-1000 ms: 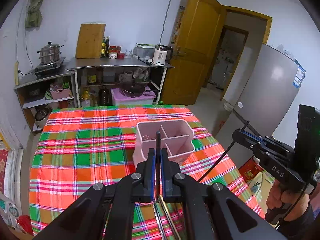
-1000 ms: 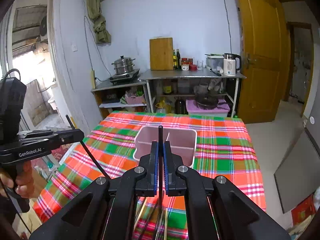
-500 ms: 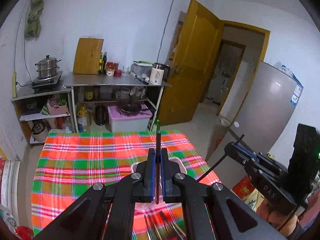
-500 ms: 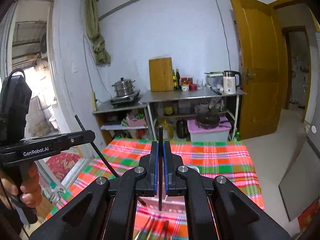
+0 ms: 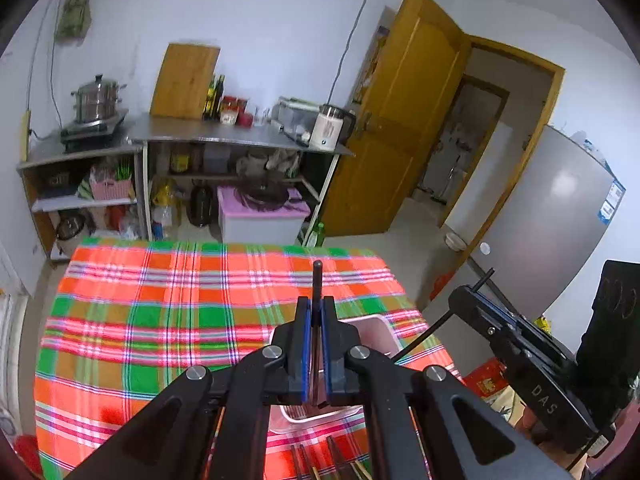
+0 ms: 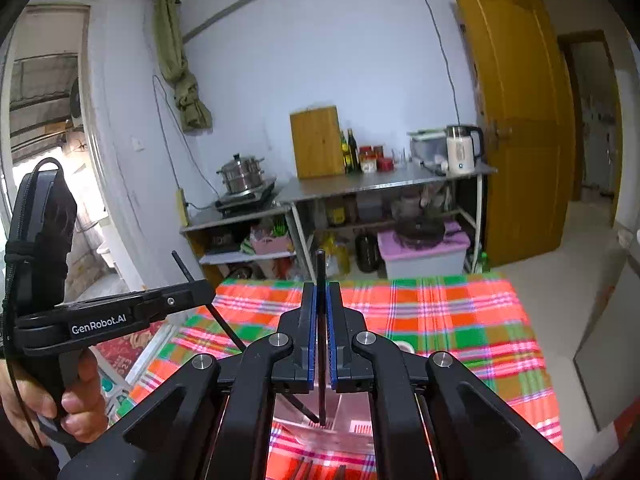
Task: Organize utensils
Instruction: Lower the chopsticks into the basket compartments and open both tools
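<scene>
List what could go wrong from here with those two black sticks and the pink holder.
1. Each gripper, left and right, pinches a thin black stick at mid-length; it could pivot or slip.
2. The two sticks' lower ends meet over the pink holder; they may clash or tip it.
3. Both grippers largely hide the holder, so aiming is hard.

Plaid-clothed table [image 5: 160, 320], pink caddy [image 5: 384, 332], chopsticks [image 5: 340, 464]
</scene>
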Available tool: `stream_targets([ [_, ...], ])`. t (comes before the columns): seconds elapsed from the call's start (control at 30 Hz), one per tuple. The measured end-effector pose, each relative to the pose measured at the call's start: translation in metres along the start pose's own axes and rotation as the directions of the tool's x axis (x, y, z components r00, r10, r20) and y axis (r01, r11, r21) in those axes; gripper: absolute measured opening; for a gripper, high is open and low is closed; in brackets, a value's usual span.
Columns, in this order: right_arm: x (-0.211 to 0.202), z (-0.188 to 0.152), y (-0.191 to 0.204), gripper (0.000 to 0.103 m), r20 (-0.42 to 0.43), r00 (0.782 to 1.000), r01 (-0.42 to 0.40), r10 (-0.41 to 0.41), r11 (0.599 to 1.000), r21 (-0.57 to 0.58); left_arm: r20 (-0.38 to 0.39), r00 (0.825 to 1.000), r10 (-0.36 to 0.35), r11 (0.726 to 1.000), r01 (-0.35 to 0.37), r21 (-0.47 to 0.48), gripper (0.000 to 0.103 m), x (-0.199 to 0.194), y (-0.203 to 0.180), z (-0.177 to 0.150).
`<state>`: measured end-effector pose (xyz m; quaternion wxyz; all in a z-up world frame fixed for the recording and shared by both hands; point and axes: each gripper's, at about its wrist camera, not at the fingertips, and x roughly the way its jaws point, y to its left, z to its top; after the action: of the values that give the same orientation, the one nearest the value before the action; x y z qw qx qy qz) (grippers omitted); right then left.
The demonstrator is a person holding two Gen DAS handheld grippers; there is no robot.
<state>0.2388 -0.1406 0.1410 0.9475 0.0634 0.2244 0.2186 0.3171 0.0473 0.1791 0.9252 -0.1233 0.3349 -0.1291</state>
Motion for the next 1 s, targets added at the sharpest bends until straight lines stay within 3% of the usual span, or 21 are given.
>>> stream_targets([
  [0.23,0.032,-0.029,-0.015,0.004,-0.077,0.997,0.002,0.001,0.999,0.034,-0.065,0.998,0.018,0.999,-0.021,-0.04,0.004,0.035,0.025,-0.025],
  [0.47,0.04,-0.037,-0.023,0.005,-0.107,0.994,-0.011,0.017,0.999,0.049,-0.07,0.997,0.019,0.999,-0.022,-0.041,0.005,0.038,0.029,-0.032],
  [0.77,0.009,-0.026,-0.021,0.011,-0.057,0.998,0.005,-0.004,1.0,0.016,0.028,0.999,0.037,0.999,-0.037,-0.019,0.009,-0.005,0.023,-0.026],
  [1.0,-0.039,-0.036,-0.014,0.011,-0.01,1.0,-0.001,0.001,1.0,0.0,0.113,0.993,0.041,0.999,-0.043,0.021,0.012,-0.057,0.006,-0.045],
])
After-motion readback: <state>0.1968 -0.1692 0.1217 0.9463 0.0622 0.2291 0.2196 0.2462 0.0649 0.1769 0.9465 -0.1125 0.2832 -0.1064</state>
